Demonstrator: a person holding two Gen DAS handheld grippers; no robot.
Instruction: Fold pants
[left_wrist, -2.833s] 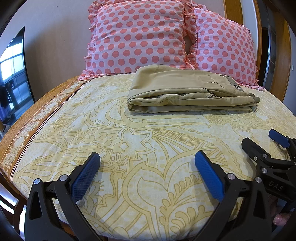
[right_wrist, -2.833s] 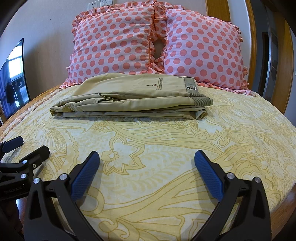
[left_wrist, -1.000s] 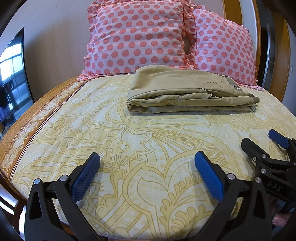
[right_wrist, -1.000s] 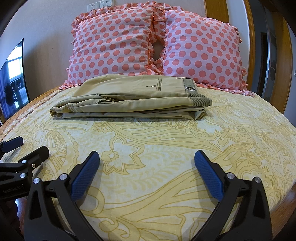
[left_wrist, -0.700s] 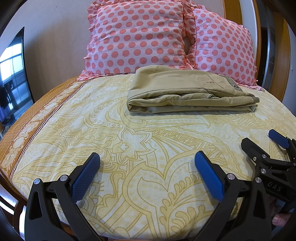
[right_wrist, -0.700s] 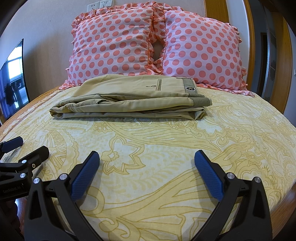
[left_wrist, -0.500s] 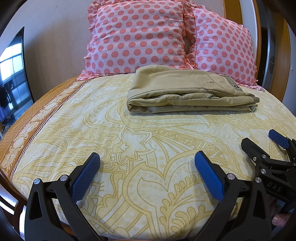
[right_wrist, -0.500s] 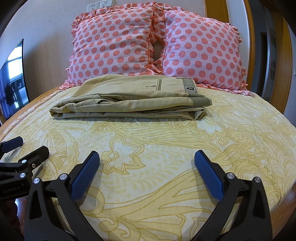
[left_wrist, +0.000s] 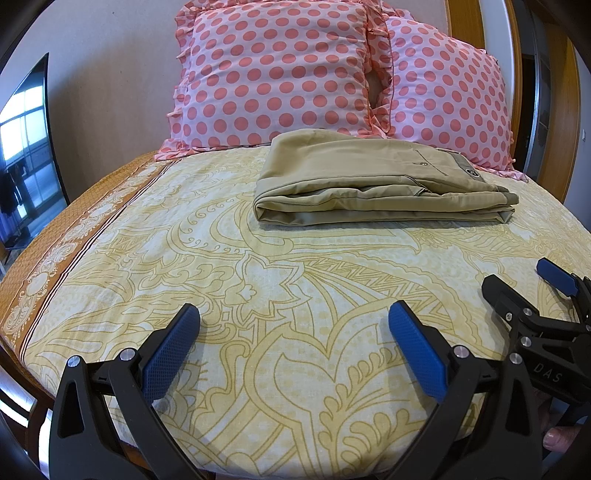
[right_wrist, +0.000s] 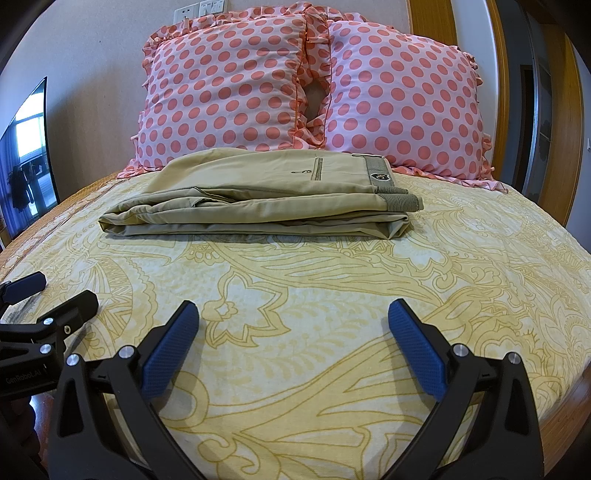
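A bed (left_wrist: 258, 369) filled the frame, dressed in a pale yellow cotton sheet printed with ochre scrolls, leaves and zigzag bands, with a darker orange-brown woven border (left_wrist: 74, 229) running along its left edge. Behind it stood a plain beige wall, a wooden frame at the right, and a dark glossy screen (left_wrist: 26, 155) at the far left reflecting a window.

Two plump pillows (right_wrist: 229, 88) leaned side by side against the wall, pink with coral polka dots and ruffled edges, their inner frills touching.

The pants (left_wrist: 373, 188) lay at the head of the bed, just in front of the pillows and touching their lower frill. They were smooth khaki twill, already folded into a flat, layered rectangle, with rounded fold edges at the left end. In the right wrist view, the pants (right_wrist: 266, 195) showed a ribbed grey-green waistband, a small dark badge and a narrow welt pocket with a stud at the right end.

You held your left gripper (left_wrist: 293, 325) low over the foot of the bed, well apart from the pants, its black arms spread wide and its blue, finely knurled pads gripping nothing. Your right gripper (right_wrist: 293, 325) sat just beside it, likewise released and empty, pads splayed above the sheet.
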